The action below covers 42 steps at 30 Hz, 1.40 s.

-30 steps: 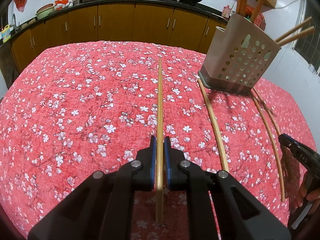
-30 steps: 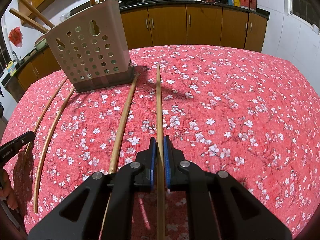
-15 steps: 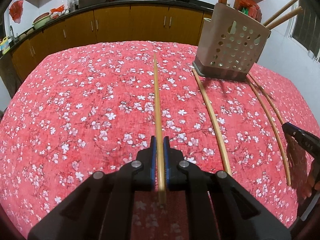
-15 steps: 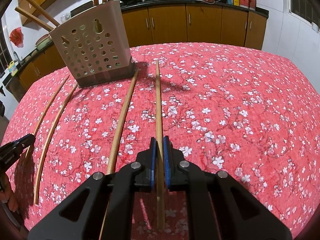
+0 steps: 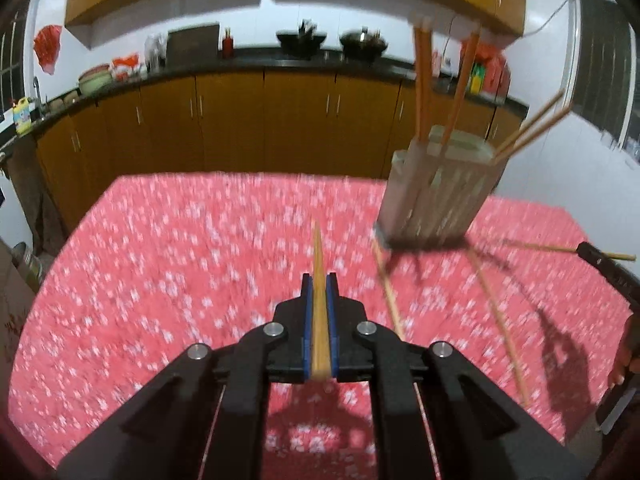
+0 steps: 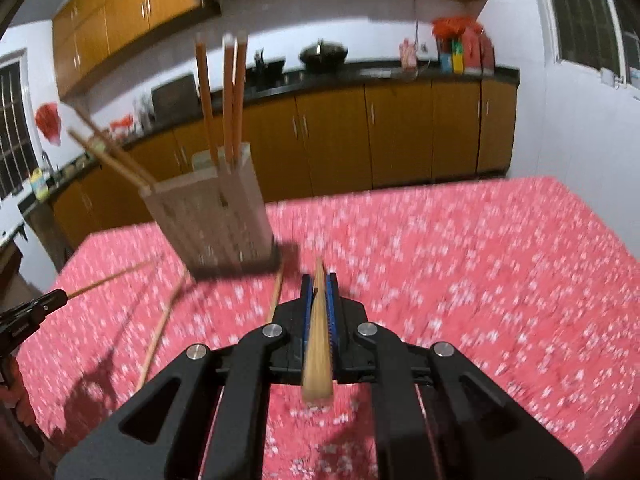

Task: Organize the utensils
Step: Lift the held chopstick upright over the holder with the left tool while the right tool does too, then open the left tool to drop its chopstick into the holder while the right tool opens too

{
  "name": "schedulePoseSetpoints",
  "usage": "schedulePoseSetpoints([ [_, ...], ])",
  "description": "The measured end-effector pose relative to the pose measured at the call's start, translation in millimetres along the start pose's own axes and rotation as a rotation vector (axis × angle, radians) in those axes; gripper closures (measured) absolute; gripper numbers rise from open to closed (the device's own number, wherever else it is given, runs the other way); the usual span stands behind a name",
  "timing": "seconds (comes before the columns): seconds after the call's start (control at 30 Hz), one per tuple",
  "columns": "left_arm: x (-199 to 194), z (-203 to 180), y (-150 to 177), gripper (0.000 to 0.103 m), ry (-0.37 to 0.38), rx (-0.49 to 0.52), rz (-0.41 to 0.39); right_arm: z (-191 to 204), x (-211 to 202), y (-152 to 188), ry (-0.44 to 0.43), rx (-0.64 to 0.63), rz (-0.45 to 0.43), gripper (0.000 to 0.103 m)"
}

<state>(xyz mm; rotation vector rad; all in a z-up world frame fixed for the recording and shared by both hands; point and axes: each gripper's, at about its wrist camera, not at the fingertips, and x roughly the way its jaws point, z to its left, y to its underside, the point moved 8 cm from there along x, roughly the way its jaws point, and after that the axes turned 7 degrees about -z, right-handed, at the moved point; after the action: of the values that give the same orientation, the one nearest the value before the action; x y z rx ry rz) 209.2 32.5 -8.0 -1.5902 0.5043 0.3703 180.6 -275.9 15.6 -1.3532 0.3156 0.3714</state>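
My left gripper (image 5: 319, 280) is shut on a wooden chopstick (image 5: 319, 264) and holds it lifted above the red floral tablecloth (image 5: 160, 280). My right gripper (image 6: 319, 280) is shut on another chopstick (image 6: 318, 340), also lifted. The beige perforated utensil holder (image 5: 438, 200) stands ahead right in the left view and ahead left in the right wrist view (image 6: 216, 220), with several chopsticks standing in it. Loose chopsticks (image 5: 386, 288) lie on the cloth near its base. The right gripper (image 5: 608, 268) with its chopstick shows at the left view's right edge.
Brown kitchen cabinets (image 5: 240, 120) with a dark counter, woks and bottles run behind the table. A white wall and window are on the right (image 6: 580, 100). The other gripper (image 6: 28, 316) appears at the left edge of the right wrist view.
Both grippers have lifted and tilted up with their chopsticks, which now stand off the cloth. The views now look across the table toward the cabinets, blurred by motion.
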Motion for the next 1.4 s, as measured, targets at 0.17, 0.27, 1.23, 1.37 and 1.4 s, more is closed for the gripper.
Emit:
schedulePoseSetpoints([
  [0.17, -20, -4, -30, 0.095, 0.029, -0.023, -0.086, 3, -12, -19, -0.01, 0.003, -0.071, 0.095],
  [0.27, -26, -7, -42, 0.095, 0.045, -0.031, -0.116, 4, -13, -24, -0.013, 0.004, -0.087, 0.095],
  [1.23, -66, -99, -196, 0.096, 0.212, -0.048, -0.475, 94, -46, -178, -0.215, -0.025, -0.505, 0.096],
  [1.37, -49, -96, -202, 0.096, 0.163, -0.06, -0.491, 94, -13, -170, -0.178, -0.043, -0.459, 0.096],
  [1.4, -43, -97, -200, 0.096, 0.158, -0.059, -0.48, 94, -6, -164, -0.171, -0.049, -0.44, 0.096],
])
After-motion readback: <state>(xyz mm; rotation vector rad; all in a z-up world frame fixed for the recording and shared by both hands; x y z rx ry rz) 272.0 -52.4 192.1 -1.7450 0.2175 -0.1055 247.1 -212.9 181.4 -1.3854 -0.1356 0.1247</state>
